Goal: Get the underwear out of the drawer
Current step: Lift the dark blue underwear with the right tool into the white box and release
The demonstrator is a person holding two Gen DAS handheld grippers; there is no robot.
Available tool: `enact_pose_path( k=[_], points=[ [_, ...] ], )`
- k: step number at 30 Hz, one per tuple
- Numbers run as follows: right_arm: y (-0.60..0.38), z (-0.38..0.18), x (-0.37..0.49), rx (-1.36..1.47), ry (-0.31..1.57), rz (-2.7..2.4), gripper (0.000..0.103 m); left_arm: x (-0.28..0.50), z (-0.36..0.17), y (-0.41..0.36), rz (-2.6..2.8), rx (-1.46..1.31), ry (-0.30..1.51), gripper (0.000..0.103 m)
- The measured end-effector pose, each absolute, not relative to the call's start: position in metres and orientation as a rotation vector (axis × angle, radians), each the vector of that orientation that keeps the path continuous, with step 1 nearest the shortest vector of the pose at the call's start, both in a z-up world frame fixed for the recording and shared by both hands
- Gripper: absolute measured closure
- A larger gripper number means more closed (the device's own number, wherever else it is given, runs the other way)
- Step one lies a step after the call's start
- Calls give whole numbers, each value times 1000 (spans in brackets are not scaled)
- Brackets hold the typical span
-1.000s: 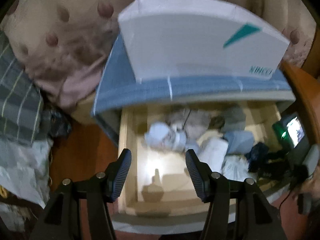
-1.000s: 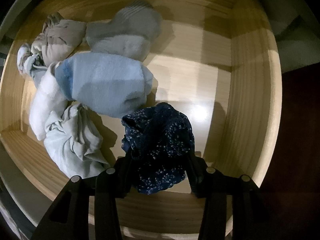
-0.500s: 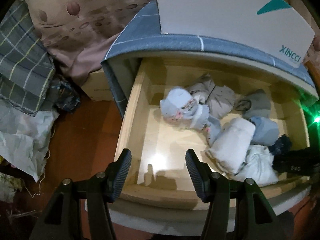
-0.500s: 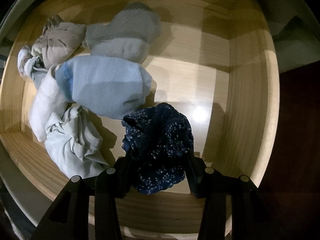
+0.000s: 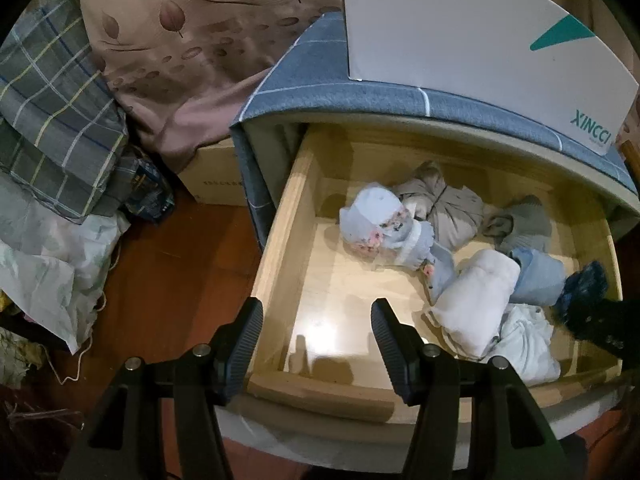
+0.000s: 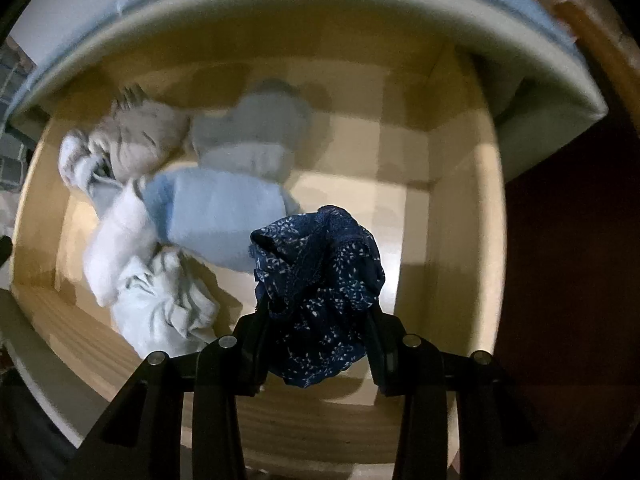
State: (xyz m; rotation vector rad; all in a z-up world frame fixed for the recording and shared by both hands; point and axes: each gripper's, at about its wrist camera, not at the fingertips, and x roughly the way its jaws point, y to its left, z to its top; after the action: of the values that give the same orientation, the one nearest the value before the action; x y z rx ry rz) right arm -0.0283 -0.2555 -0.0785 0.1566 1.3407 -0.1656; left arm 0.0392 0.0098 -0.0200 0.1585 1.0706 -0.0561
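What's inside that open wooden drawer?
The drawer holds rolled underwear: a floral white one, beige, grey, light blue and white bundles. The right gripper is closing on a navy patterned pair. Anything beneath the bundles is hidden.

One open wooden drawer [image 5: 280,248] is seen, and seven rolled or bunched garments are counted: one pale floral bundle [image 5: 384,228], one beige [image 5: 444,208], one grey [image 5: 524,224], one light blue [image 5: 536,276], one white roll [image 5: 476,304], one pale crumpled piece [image 5: 528,344], one navy dotted piece [image 6: 316,288]. One white box [image 5: 460,48] and two grippers are noted.
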Motion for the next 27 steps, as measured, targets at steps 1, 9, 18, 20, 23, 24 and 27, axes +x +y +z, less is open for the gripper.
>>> enact_pose_path(
  k=[1,9,18,20,23,24,27],
  points=[
    [-255,-73,-30,148,1315,-172,66,39,-19,10,-58,161,1068,45],
    [-259,-7,-39,156,1103,-214,66,39,-17,10,-61,164,1057,45],
    [-268,66,-37,160,957,-206,66,40,-17,11,-57,154,1060,45],
    [-267,82,-32,166,925,-206,66,39,-17,12,-56,155,1057,45],
    [-266,103,-26,165,881,-202,66,39,-17,13,-54,154,1054,45],
    [-266,110,-23,161,870,-202,66,39,-17,13,-57,152,1055,45],
    [-262,129,-12,148,839,-198,66,38,-17,13,-56,150,1053,45]
  ],
)
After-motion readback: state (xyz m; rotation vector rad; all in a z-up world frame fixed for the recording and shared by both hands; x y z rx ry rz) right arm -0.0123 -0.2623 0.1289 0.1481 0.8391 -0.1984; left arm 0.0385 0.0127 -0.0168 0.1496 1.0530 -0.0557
